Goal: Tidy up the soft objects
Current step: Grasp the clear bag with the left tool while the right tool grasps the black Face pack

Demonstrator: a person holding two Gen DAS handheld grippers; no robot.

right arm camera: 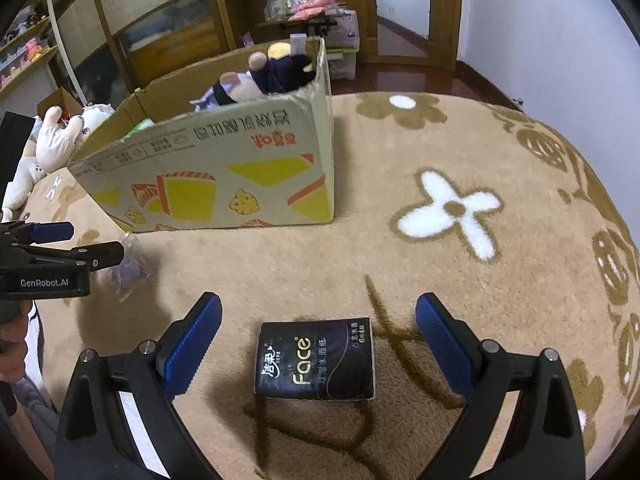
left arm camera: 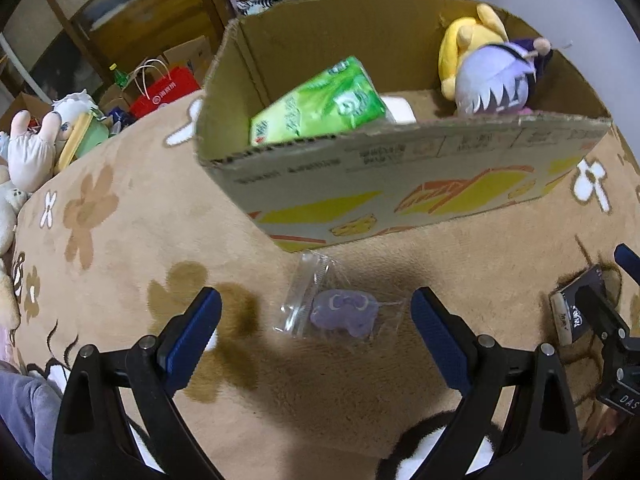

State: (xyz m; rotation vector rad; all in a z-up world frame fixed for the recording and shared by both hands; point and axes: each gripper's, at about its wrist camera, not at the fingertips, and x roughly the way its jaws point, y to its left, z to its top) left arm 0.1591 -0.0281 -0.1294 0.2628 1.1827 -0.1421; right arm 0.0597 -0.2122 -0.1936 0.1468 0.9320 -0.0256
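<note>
- Our left gripper (left arm camera: pixel 316 312), jaws wide, holds nothing; a clear bag w/ small purple toy (left arm camera: pixel 344 314) lies on the carpet (left arm camera: pixel 140 240) between its fingers, untouched.
- Our right gripper (right arm camera: pixel 318 316), also spread wide & empty, frames a black "Face" tissue pack (right arm camera: pixel 315 360) lying flat on the carpet.
- Just beyond: open cardboard box (left arm camera: pixel 400 168), bag close to its front wall.
- Inside box: green tissue pack (left arm camera: pixel 320 106) at left, purple-haired plush (left arm camera: pixel 496 80) & yellow plush (left arm camera: pixel 468 36) in right corner.
- Far left, off carpet: pile of plush toys (left arm camera: pixel 32 148), red paper bag (left arm camera: pixel 164 92).
</note>
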